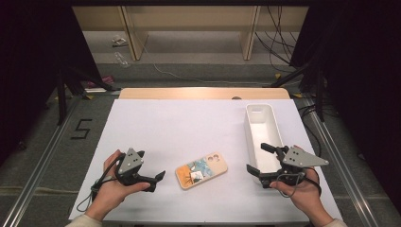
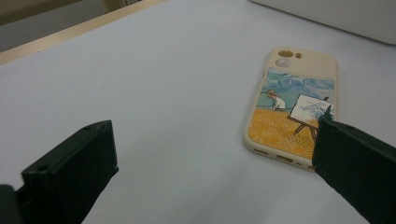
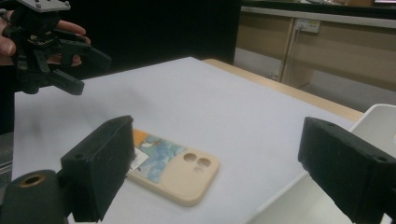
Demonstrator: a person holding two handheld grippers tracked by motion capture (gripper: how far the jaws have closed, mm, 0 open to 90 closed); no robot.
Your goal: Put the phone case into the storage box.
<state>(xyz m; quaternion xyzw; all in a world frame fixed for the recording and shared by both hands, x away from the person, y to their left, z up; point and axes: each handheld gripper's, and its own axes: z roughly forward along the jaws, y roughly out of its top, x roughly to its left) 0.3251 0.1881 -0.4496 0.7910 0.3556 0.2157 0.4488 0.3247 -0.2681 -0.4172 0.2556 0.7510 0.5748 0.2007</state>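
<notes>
Both black jaws of the left hand-held gripper [image 2: 210, 163] stand nearest the lens in the left gripper view, spread wide, with bare tabletop [image 2: 163, 84] between them and nothing pinched. The right-hand jaw overlaps the near corner of the phone case [image 2: 292, 109] in that picture, but whether it touches cannot be told; from the high view the left hand-held gripper [image 1: 158, 177] sits just beside the case's near end, apparently apart.

The right hand-held gripper [image 1: 259, 160] is likewise spread and empty, its jaws over the near end of the white tray [image 1: 259, 113], pointed toward the case. In the right gripper view the case [image 3: 175, 170] lies between and beyond the jaws, flat, camera cut-outs facing up.

Location of the item: the phone case [image 1: 201, 170] lies flat on the tabletop, between the two hands, slightly askew, well short of the tray.

Risks, as judged:
- The case is thin and flat. A jaw coming down on its edge is likely to skid it across the smooth tabletop rather than get under it.
- A one-sided push could spin the case toward the tabletop's near edge.
- The case looks soft-walled; a pinch across its width may buckle it and let it spring out.
- The right hand-held gripper works close to the tray wall and may knock it.
</notes>
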